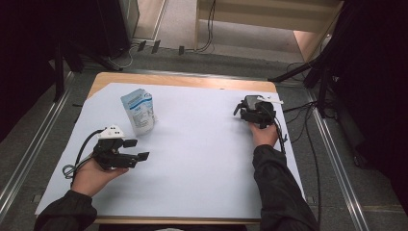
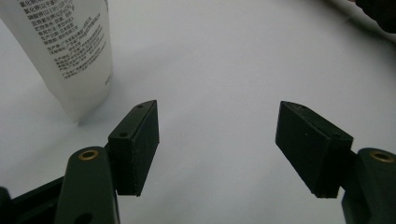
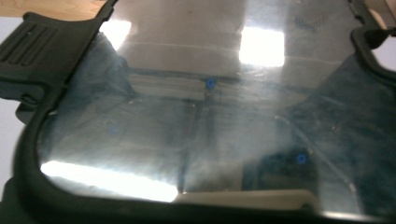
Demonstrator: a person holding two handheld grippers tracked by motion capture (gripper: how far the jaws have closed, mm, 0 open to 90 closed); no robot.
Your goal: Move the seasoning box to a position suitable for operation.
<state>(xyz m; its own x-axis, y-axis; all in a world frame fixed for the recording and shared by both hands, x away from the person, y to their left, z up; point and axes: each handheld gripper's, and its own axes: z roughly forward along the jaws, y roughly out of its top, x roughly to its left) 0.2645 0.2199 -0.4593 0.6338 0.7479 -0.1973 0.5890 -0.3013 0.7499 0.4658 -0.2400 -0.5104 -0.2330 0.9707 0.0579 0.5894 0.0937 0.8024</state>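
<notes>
Standing white pouch (image 1: 138, 111) beside left hand-held gripper (image 1: 136, 149)

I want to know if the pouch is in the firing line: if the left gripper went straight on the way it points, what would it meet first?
Probably nothing: the left gripper points over bare white sheet; the pouch stands off to the side of its open jaws.

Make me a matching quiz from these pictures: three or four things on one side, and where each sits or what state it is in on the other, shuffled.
Things:
1. white pouch
2. left hand-held gripper
3. right hand-held gripper
4. white sheet

Places or states:
A. covers most of the tabletop
B. stands upright at the far left of the sheet
C. jaws wide apart with nothing between them
D. at the far right of the sheet, its camera close over a glossy, dark-framed surface

Pairs: 1-B, 2-C, 3-D, 4-A
</notes>
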